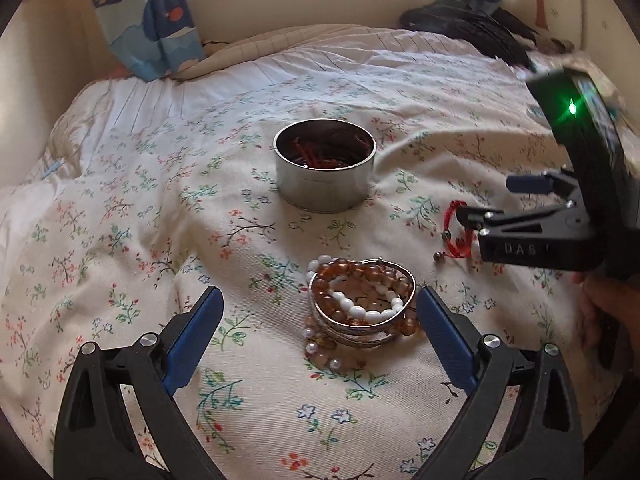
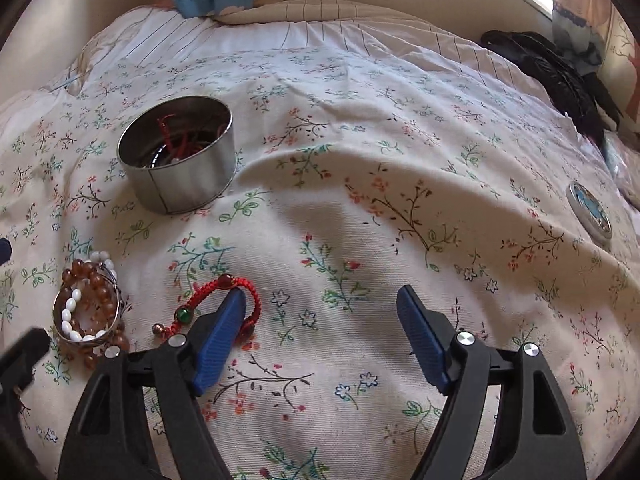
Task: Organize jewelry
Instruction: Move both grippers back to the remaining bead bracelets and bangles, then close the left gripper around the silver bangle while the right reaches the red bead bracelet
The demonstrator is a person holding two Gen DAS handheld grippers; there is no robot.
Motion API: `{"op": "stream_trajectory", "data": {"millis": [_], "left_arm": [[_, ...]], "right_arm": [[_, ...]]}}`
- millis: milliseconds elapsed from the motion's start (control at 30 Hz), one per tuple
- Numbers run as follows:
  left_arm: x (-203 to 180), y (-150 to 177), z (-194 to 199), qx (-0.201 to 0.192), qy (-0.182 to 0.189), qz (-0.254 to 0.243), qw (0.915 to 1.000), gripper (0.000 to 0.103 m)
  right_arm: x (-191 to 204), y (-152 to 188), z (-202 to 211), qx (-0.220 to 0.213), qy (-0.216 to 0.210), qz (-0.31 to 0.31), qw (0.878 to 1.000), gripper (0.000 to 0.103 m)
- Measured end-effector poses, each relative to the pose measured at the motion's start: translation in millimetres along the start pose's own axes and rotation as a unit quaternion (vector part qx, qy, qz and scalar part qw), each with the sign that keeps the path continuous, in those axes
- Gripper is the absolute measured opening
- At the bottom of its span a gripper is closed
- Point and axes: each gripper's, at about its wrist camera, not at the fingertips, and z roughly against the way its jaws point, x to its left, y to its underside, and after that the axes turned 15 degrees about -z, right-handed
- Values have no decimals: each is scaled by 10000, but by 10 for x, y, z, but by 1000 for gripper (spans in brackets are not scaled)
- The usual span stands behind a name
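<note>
Several red cords already in metal tin [image 1: 325, 168] on bed. Left view: left hand-held gripper [image 1: 320, 320] open, straddling bracelet pile [image 1: 360, 308], not gripping. Right view: right hand-held gripper [image 2: 322, 320] open, empty; red cord bracelet [image 2: 224, 300] beside left finger, still unsorted.

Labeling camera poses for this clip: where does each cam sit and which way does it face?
Left wrist: sits on the left tongs, angled down at the floral bedspread; open fingers frame the bracelet pile, metal tin beyond; the right tongs and a hand show at right.
Right wrist: sits on the right tongs, angled down; open, its left finger lies over the red cord bracelet; tin lid far right.
Shared: tin, bracelet pile, red cord bracelet, bedspread, curtain.
</note>
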Motion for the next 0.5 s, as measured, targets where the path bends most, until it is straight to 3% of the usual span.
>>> {"op": "stream_trajectory", "data": {"millis": [100,200,367,500], "left_arm": [[-154,-60,-178,286,-158,-388,9987,93],[-94,-103,-273,398,-134,-224,9989,93],[275,-93,-294,338,-212,639,9972,94],[686,-1,-308,240,-155,1671,9855,97]], "right_arm": [[26,0,3,13,-14,60,10000,79],[46,-11,-14,26,-34,20,10000,79],[21,-39,-21,30,-71,-51,10000,81],[41,-19,-18,34,-72,25,10000,82]]}}
